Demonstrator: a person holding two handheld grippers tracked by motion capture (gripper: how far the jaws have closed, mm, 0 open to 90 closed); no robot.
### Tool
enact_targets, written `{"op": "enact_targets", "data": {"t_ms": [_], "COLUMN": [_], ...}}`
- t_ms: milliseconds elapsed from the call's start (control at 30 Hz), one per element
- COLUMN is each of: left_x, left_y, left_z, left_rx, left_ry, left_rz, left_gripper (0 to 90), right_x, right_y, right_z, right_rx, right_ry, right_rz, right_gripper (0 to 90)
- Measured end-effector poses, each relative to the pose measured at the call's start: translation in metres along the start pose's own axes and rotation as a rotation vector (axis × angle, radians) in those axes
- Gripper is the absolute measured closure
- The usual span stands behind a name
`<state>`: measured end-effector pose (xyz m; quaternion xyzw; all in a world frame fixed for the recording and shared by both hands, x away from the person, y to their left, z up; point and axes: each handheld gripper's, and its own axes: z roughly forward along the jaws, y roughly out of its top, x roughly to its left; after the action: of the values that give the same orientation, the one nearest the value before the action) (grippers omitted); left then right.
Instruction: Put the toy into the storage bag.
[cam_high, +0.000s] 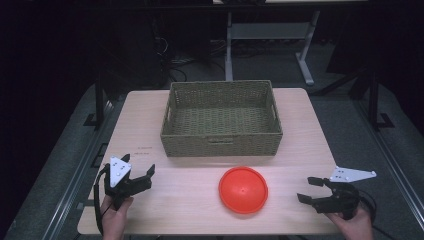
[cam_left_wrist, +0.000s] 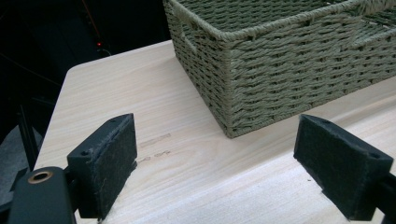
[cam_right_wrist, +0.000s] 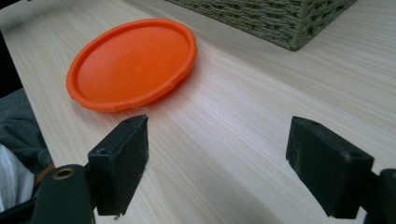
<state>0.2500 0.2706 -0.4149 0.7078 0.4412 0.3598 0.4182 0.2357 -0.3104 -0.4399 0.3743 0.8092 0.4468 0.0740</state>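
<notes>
The basket (cam_left_wrist: 280, 60) runs off the top and right edges in the left gripper view. In the right gripper view just one corner of it (cam_right_wrist: 280, 18) peeks in at the top. Near the basket, small dark marks on the table (cam_left_wrist: 154, 140) are too tiny to read.

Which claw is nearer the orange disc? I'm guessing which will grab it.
Right. The right claw sits just off the orange disc at the table's near right edge, jaws open toward it. The left claw is farther off, near the left edge, also open.
</notes>
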Motion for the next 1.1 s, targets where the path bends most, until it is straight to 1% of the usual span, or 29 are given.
{"op": "enact_targets", "data": {"t_ms": [67, 167, 333, 400, 533, 667, 800, 833, 1100], "left_x": [-0.001, -0.001, 0.0, 0.0, 0.0, 0.0, 0.0, 0.0, 0.0], "left_y": [0.0, 0.0, 0.0, 0.0, 0.0, 0.0, 0.0, 0.0, 0.0], "left_z": [0.0, -0.001, -0.002, -0.002, -0.001, -0.001, -0.002, -0.002, -0.001], "left_rx": [0.005, 0.001, -0.001, -0.002, -0.003, -0.004, -0.006, -0.007, -0.003], "left_ry": [-0.003, -0.005, 0.002, 0.004, 0.005, 0.004, 0.004, 0.003, 0.002], "left_rz": [0.003, 0.008, 0.005, 0.007, -0.002, -0.004, 0.004, 0.001, 0.009], "left_gripper": [12.7, 12.8, 12.8, 12.8, 12.8, 12.8, 12.8, 12.8, 12.8], "right_x": [0.0, 0.003, 0.005, 0.006, 0.009, 0.012, 0.015, 0.016, 0.017], "right_y": [0.002, 0.007, 0.017, 0.021, 0.029, 0.035, 0.042, 0.045, 0.055], "right_z": [0.0, 0.002, 0.01, 0.012, 0.017, 0.018, 0.02, 0.022, 0.026], "right_rx": [0.002, -0.005, 0.022, 0.029, 0.052, 0.056, 0.061, 0.075, 0.09], "right_ry": [0.001, 0.007, 0.019, 0.03, 0.048, 0.06, 0.068, 0.072, 0.084], "right_rz": [-0.001, -0.021, -0.034, -0.05, -0.05, -0.06, -0.069, -0.063, -0.073], "right_gripper": [20.3, 20.1, 20.1, 20.2, 20.2, 20.3, 20.3, 20.2, 20.2]}}
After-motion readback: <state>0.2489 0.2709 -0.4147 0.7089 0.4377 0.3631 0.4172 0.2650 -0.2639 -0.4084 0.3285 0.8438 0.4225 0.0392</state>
